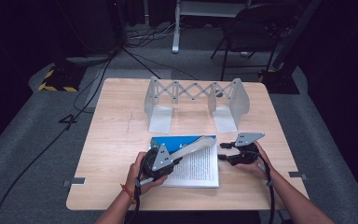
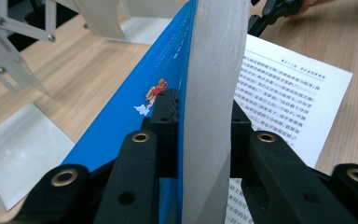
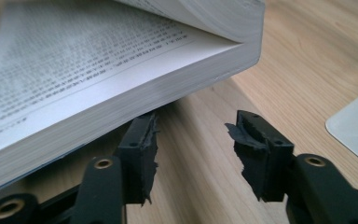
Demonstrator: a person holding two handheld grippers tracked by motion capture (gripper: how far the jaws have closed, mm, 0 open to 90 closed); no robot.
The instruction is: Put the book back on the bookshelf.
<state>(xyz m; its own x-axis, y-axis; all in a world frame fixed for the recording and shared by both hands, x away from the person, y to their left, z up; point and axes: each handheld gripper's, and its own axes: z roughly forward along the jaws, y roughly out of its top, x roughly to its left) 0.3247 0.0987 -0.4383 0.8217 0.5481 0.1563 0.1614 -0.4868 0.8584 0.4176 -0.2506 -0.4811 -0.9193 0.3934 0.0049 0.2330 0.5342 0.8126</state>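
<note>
Wooden table (image 1: 116,140) bears one book (image 1: 200,168), left gripper (image 1: 161,161) jaws clamped on its blue cover; right gripper (image 1: 228,151) jaws apart.

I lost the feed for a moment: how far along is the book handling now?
Done: the left gripper has clamped the blue cover and a stack of pages, lifted off the open book. In hand: the right gripper, jaws open, sits at the book's lower corner. Left: closing the book; the expanding rack stands empty.

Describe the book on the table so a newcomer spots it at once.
On the wooden table, in front of the grey folding rack, lies an open book. Its blue cover and a wad of pages are lifted, clamped in the left tool; printed pages face up.
</note>
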